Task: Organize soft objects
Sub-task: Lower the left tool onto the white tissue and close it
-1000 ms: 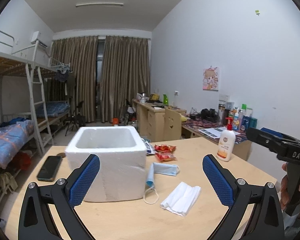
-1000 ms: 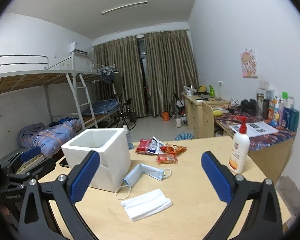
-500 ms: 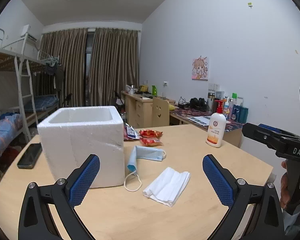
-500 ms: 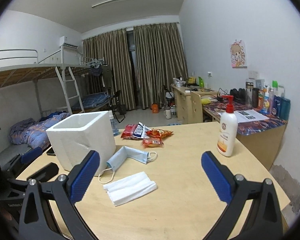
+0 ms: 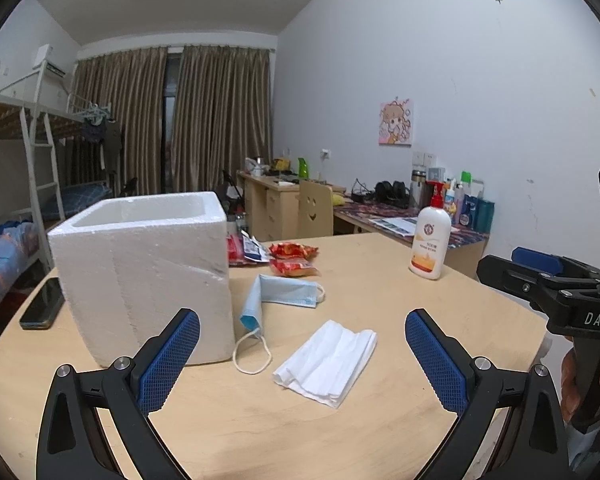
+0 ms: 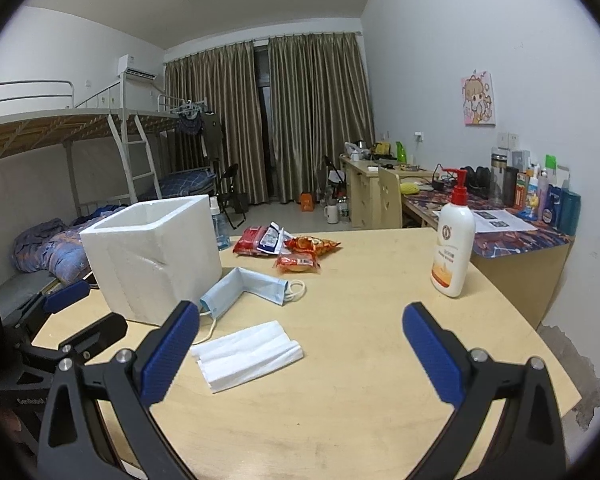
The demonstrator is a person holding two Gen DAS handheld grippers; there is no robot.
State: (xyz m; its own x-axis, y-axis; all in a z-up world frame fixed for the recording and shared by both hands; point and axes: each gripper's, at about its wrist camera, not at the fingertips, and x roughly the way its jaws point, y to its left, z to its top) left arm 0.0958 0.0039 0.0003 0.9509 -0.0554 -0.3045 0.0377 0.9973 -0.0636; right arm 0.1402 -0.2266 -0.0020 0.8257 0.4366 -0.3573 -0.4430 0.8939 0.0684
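A folded white tissue (image 5: 328,362) (image 6: 247,354) lies on the wooden table, just ahead of both grippers. Behind it a blue face mask (image 5: 278,294) (image 6: 246,288) is bent in an L, its ear loop touching the foot of a white foam box (image 5: 144,276) (image 6: 156,254) that stands open-topped at the left. My left gripper (image 5: 302,360) hovers open above the near table edge, nothing between its blue pads. My right gripper (image 6: 300,354) is open too and holds nothing; it also shows at the right edge of the left wrist view, held by a hand.
Red snack packets (image 6: 296,250) (image 5: 292,258) lie behind the mask. A lotion pump bottle (image 6: 452,246) (image 5: 430,242) stands at the right. A black phone (image 5: 42,308) lies left of the box. Desks with clutter line the right wall; bunk beds stand at the left.
Both grippers have dropped lower and come closer to the table, so the box, mask and tissue look larger. Both stay open; nothing on the table moved.
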